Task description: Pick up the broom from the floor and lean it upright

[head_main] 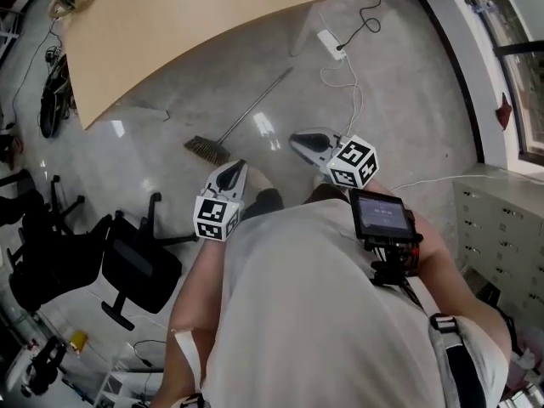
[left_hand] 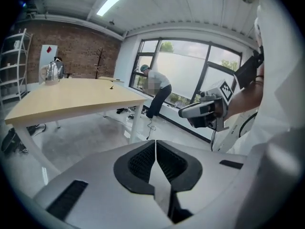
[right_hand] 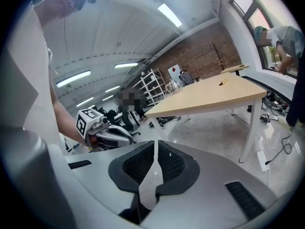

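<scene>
The broom (head_main: 229, 126) lies flat on the grey floor, its brush head nearest me and its thin metal handle running away toward the upper right. My left gripper (head_main: 238, 166) hovers just this side of the brush head, apart from it. Its jaws are shut with nothing between them, as the left gripper view (left_hand: 155, 148) shows. My right gripper (head_main: 295, 138) is to the right of the broom, jaws also shut and empty (right_hand: 155, 150). Each gripper appears in the other's view: the right gripper (left_hand: 202, 111) and the left gripper (right_hand: 102, 130). Neither gripper view shows the broom.
A light wooden table (head_main: 170, 32) stands beyond the broom. Black office chairs (head_main: 136, 266) crowd the left. A white power strip (head_main: 330, 42) with cables lies near the handle's far end. A drawer cabinet (head_main: 501, 219) is at the right, and a person (left_hand: 155, 87) bends by the window.
</scene>
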